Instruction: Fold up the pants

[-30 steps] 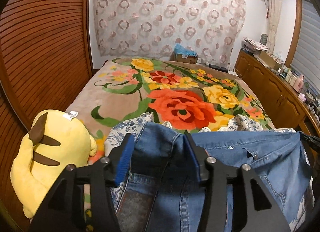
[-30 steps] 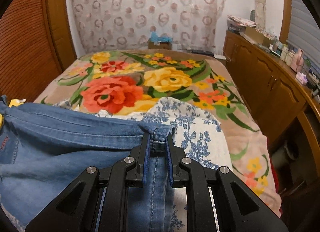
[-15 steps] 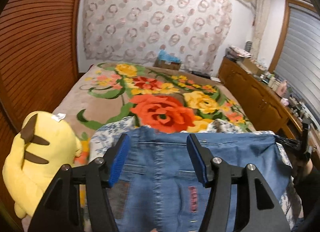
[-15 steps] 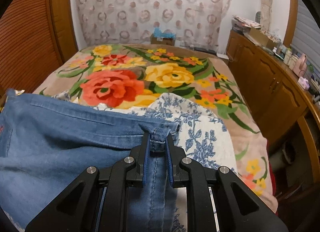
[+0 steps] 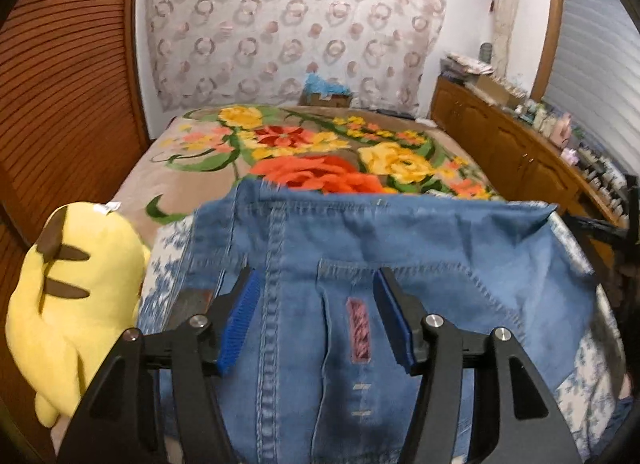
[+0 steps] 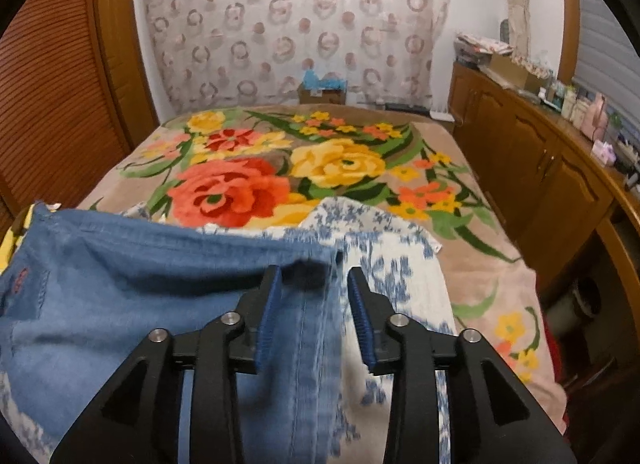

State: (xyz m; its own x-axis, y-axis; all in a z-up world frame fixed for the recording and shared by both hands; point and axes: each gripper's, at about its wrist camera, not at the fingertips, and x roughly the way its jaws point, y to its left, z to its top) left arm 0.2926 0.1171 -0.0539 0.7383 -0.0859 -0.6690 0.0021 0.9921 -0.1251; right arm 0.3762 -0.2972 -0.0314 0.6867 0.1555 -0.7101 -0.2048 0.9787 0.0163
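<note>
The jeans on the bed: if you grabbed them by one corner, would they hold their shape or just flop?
Probably flop: the jeans drape and wrinkle over the patterned cloth beneath. Thick stitched seams suggest some heft, so they'd likely sag. The open right gripper straddles one edge.

Bed with beige floral blanket (image 6: 248, 183) filling the room's middle. Sheer curtain with pink ring pattern (image 6: 296, 23) hanging over the white back wall. Slatted brown wooden doors (image 5: 68, 63) standing at left. Long wooden cabinet (image 6: 532, 167) running along right, carrying clutter. Cardboard box (image 6: 322, 93) sitting behind the bed.
</note>
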